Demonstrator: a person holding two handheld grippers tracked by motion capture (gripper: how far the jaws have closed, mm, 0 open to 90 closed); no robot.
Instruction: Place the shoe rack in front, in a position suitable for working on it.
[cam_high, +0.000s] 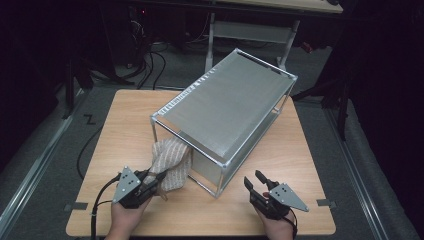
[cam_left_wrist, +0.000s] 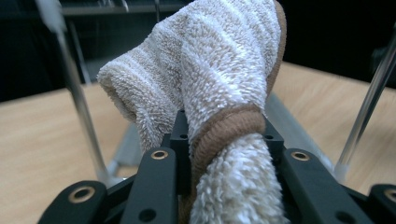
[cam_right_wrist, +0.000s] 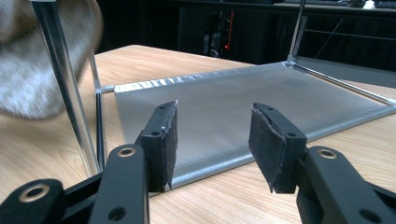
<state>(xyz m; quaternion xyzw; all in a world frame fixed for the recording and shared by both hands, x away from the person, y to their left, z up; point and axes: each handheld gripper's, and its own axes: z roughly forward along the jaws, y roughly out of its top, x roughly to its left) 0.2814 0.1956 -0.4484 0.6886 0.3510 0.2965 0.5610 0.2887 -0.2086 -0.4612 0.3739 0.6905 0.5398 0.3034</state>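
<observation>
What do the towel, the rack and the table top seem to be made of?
Towel: seems to be terry cloth, cream with a brown hem; fuzzy loops show in the left gripper view.
Rack: shiny silver tubes, probably metal, with matte grey shelves that look like fabric or mesh; which one is unclear.
Table top: light wood grain, smooth, perhaps laminate.

A wooden table (cam_high: 125, 125) stands on a grey floor (cam_high: 45, 150). Black cables (cam_high: 150, 65) trail over the floor beyond the table's far edge, near a pale metal stand (cam_high: 250, 32).
</observation>
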